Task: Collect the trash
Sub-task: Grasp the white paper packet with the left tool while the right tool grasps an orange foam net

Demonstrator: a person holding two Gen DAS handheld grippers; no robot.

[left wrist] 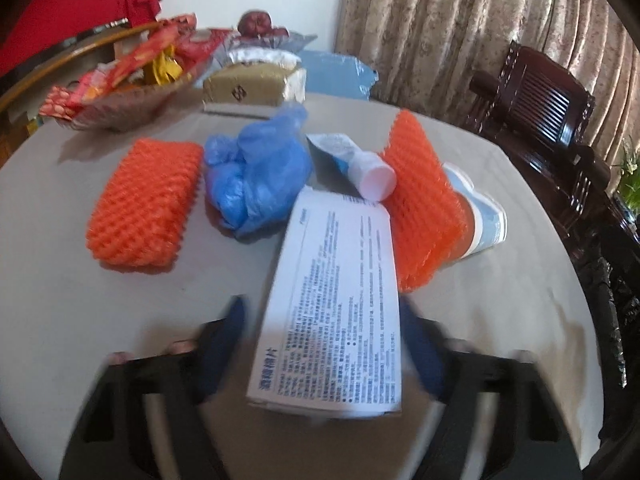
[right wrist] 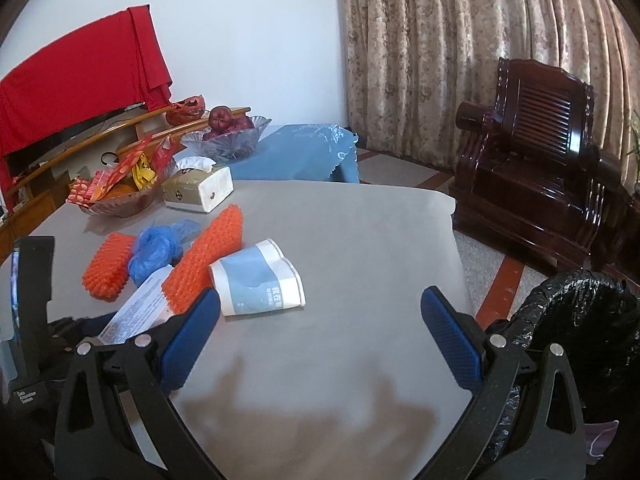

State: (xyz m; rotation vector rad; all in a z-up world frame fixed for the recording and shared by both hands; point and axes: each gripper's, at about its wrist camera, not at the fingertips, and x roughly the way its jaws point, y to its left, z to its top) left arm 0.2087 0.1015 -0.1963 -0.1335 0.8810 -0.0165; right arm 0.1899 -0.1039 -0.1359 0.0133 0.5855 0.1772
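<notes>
My left gripper (left wrist: 324, 332) is shut on a white printed box (left wrist: 336, 300), which it holds a little above the grey table (left wrist: 120, 320). Beyond it lie two orange foam nets (left wrist: 140, 204) (left wrist: 424, 200), a crumpled blue plastic bag (left wrist: 256, 168), a white tube (left wrist: 352, 160) and a flattened paper cup (left wrist: 480, 216). My right gripper (right wrist: 320, 320) is open and empty over the table, just right of the paper cup (right wrist: 260, 280). The box (right wrist: 136, 312), nets (right wrist: 204, 256) and blue bag (right wrist: 156, 248) show at its left. A bin lined with a black bag (right wrist: 580, 320) stands at the right.
A glass bowl of snack packets (left wrist: 120, 80), a tissue pack (left wrist: 252, 84) and a bowl of apples (right wrist: 228, 132) stand at the table's far side. A dark wooden armchair (right wrist: 540, 160) and curtains (right wrist: 440, 40) are to the right. The table edge (right wrist: 456, 240) drops off near the bin.
</notes>
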